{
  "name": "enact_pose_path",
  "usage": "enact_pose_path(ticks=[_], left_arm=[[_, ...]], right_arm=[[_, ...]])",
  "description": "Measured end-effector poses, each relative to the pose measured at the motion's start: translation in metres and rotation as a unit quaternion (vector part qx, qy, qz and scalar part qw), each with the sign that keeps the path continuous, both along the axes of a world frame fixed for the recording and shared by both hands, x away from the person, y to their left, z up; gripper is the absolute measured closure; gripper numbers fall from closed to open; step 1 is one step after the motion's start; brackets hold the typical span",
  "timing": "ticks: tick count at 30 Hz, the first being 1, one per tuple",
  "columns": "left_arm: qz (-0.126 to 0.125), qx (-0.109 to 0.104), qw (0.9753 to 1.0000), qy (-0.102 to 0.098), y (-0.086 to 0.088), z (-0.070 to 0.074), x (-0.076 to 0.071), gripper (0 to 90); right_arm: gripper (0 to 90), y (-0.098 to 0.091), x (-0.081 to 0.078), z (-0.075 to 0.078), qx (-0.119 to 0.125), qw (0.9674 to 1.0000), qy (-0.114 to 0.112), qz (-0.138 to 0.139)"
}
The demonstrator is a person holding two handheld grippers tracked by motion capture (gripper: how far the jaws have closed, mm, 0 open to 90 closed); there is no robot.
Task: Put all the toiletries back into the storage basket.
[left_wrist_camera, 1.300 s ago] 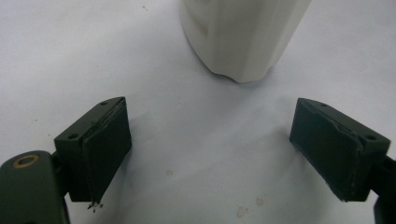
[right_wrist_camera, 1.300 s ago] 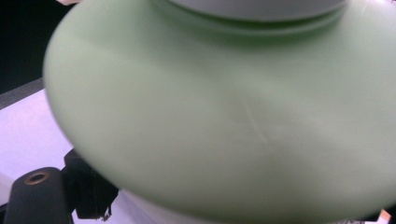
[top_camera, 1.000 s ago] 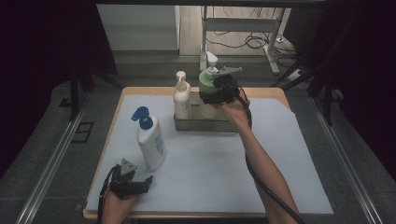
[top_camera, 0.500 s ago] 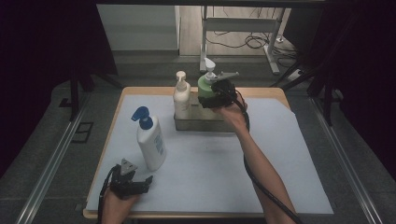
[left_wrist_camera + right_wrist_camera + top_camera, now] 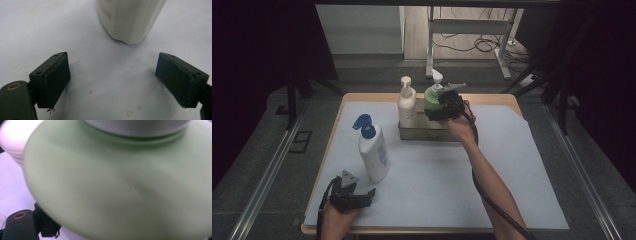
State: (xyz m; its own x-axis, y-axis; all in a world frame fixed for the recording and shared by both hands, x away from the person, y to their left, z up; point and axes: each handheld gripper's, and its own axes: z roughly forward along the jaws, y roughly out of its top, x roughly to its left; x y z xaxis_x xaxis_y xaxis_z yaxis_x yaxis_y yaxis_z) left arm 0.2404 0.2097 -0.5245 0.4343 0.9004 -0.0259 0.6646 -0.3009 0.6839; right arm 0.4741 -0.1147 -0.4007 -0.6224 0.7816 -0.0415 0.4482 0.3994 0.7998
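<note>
On the table's far side, in the high view, the right gripper point(image 5: 438, 106) holds the green bottle point(image 5: 431, 100) by its body, jaws spread wide around it. Compared with a second ago, gripper and bottle sit lower, the bottle now sunk into the metal tray point(image 5: 412, 132) beside the cream pump bottle point(image 5: 406, 105); judging by that, the placing is nearly done and release comes next. At the near left the left gripper point(image 5: 371, 193) lies unmoved, close to the white bottle with the blue pump point(image 5: 373, 152).

Seen from the left gripper view, its jaws stand wide apart and empty, the white bottle's base point(image 5: 130, 20) just ahead on the white sheet point(image 5: 30, 30).

Close up in the right gripper view, the green bottle point(image 5: 120, 190) presses against the lens, clamped between the jaws.
</note>
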Motion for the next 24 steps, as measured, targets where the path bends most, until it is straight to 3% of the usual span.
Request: enact_pose_path(ticks=[11, 19, 24], left_arm=[[0.000, 0.000, 1.0000, 0.000, 0.000, 0.000, 0.000, 12.2], [0.000, 0.000, 1.0000, 0.000, 0.000, 0.000, 0.000, 12.2], [0.000, 0.000, 1.0000, 0.000, 0.000, 0.000, 0.000, 12.2]], right_arm=[[11.9, 0.000, 0.002, -0.017, -0.003, 0.9999, 0.015, 0.000], [11.1, -0.005, 0.006, -0.018, 0.012, 0.9995, 0.028, 0.006], [10.9, -0.005, 0.007, -0.020, 0.016, 0.9996, 0.023, 0.007]])
